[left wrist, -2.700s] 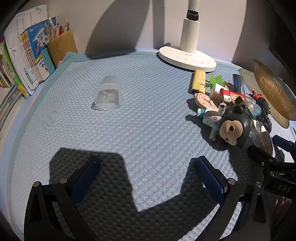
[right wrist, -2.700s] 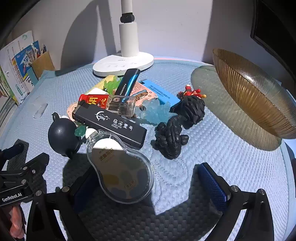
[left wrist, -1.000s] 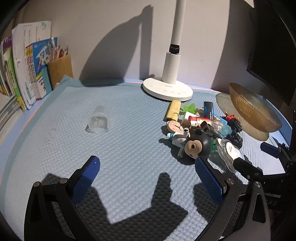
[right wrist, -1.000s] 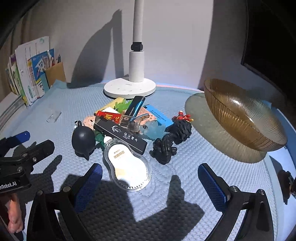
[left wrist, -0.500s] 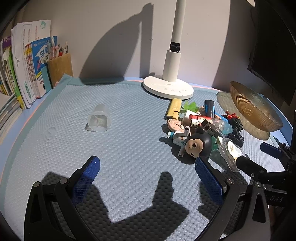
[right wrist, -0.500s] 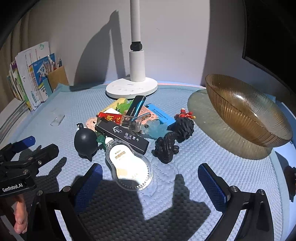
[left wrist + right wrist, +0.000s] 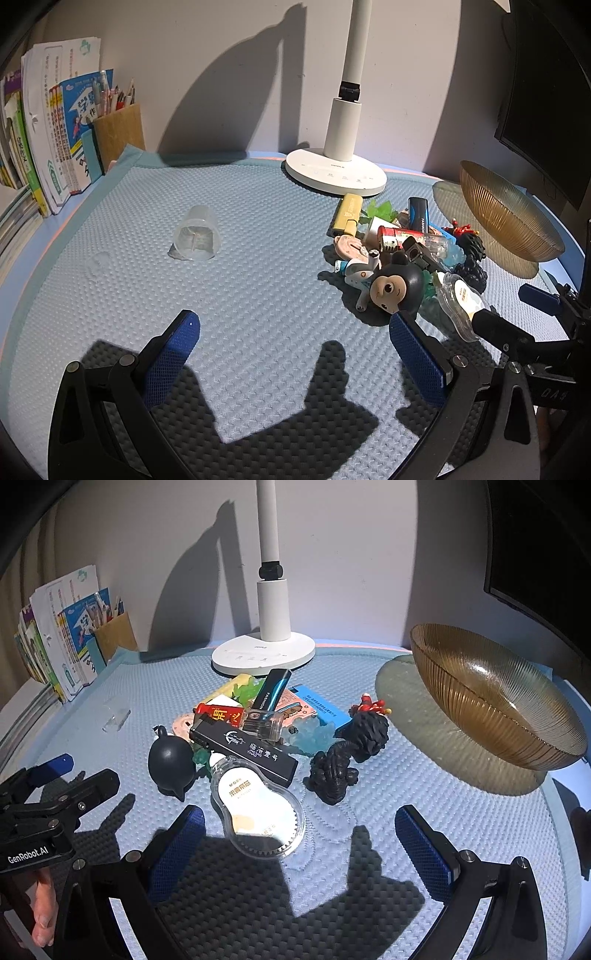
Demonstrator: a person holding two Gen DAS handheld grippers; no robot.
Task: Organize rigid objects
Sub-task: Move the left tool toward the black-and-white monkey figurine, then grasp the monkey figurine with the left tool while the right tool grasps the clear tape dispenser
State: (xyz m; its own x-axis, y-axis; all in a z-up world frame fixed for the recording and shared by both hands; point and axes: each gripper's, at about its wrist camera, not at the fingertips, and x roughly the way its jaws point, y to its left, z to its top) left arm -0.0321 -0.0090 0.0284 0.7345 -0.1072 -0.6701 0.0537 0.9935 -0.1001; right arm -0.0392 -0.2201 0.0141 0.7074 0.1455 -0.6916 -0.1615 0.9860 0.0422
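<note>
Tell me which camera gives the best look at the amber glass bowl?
The right wrist view: the amber glass bowl sits large and unobstructed there, with its ribbed wall and whole rim in sight. In the left wrist view the bowl is smaller, pushed to the right edge and squashed by the fisheye lens.

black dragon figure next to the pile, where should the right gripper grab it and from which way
Probably across the narrow waist between its two lumps, coming from above. The black dragon figure lies apart from the pile on its bowl side, with bare mat around the near lump, so the open right gripper has room. Its knobbly surface should resist slipping. Avoid the red crest, which looks thin.
</note>
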